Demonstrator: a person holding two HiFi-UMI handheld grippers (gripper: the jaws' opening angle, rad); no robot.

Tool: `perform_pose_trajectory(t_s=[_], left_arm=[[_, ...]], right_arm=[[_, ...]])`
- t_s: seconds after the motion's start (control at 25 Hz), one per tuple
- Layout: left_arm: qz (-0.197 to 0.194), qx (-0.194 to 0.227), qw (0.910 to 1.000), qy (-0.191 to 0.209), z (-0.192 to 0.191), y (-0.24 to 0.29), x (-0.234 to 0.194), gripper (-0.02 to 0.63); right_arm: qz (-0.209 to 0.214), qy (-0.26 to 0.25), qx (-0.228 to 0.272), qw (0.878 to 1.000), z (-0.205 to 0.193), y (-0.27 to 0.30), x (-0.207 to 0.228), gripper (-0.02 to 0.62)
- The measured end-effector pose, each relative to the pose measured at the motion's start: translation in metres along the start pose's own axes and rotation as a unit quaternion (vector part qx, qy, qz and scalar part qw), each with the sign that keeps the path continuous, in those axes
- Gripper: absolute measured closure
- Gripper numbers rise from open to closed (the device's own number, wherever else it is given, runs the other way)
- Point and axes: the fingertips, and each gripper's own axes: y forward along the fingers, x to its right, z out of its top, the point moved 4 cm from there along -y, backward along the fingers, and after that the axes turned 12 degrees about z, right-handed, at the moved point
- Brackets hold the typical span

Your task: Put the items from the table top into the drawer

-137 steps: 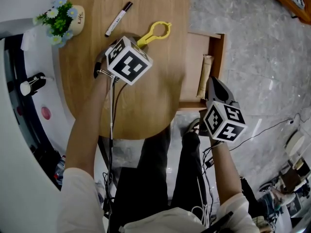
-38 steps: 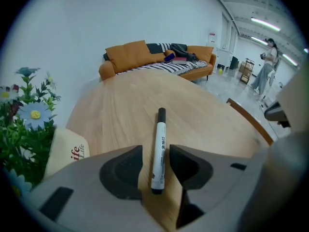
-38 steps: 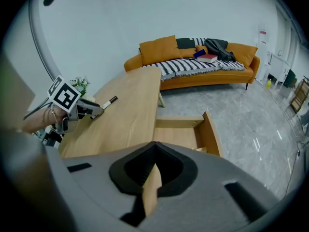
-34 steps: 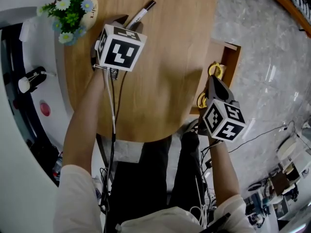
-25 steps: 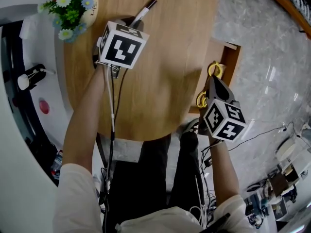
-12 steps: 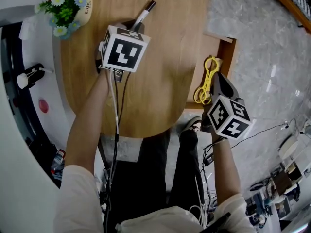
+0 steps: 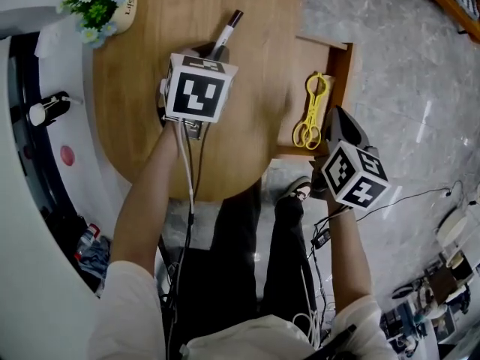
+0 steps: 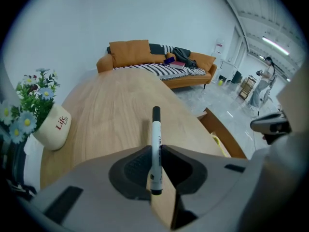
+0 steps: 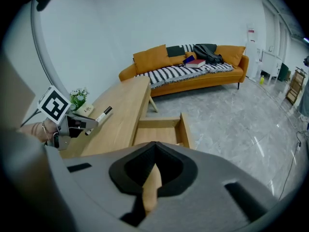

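A black-capped white marker pen [image 7: 226,28] sticks out of my left gripper [image 7: 212,51], which is shut on it above the wooden table [image 7: 165,148]. In the left gripper view the marker [image 8: 155,144] stands clamped between the pads of the left gripper [image 8: 155,153]. The open drawer [image 7: 347,73] juts from the table's right side. A yellow plastic tool [image 7: 310,111] lies inside it. My right gripper [image 7: 334,115] hovers just right of the tool, apart from it. In its own view the right gripper [image 9: 153,161] has its tips together and holds nothing.
A small flower pot [image 7: 105,6] stands at the table's far left corner. A white curved counter [image 7: 45,163] runs along the left. The person's legs and cables are below the table's near edge. Grey stone floor [image 7: 405,88] surrounds the drawer.
A second ago the yellow tool was in my right gripper over the drawer; now it lies in the drawer and the gripper has drawn back. My left gripper has carried the marker rightwards.
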Motion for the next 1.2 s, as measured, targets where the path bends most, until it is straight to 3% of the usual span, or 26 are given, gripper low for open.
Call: perform_pose_trajectory(t_s=[0.36,0.68,0.96,1.2], left_arm=[[0.007,-0.016,0.9986,-0.050,-0.023,-0.051,0.084,0.543],[-0.024,-0.023,0.9947,-0.097,-0.037,-0.077,0.166,0.543],[-0.069,-0.001,0.9919,-0.107,-0.032,-0.085,0.202,0.531],[-0.065,-0.010,0.9926,-0.102,-0.037,-0.083,0.204,0.518]], right_arm=[[-0.001,-0.010,0.004,1.000,-0.024,-0.063,0.041,0.603],[-0.017,-0.028,0.006,0.999,-0.036,-0.118,0.080,0.603],[-0.017,-0.024,0.007,1.000,-0.049,-0.136,0.089,0.603],[-0.023,-0.011,0.008,1.000,-0.062,-0.142,0.098,0.603]])
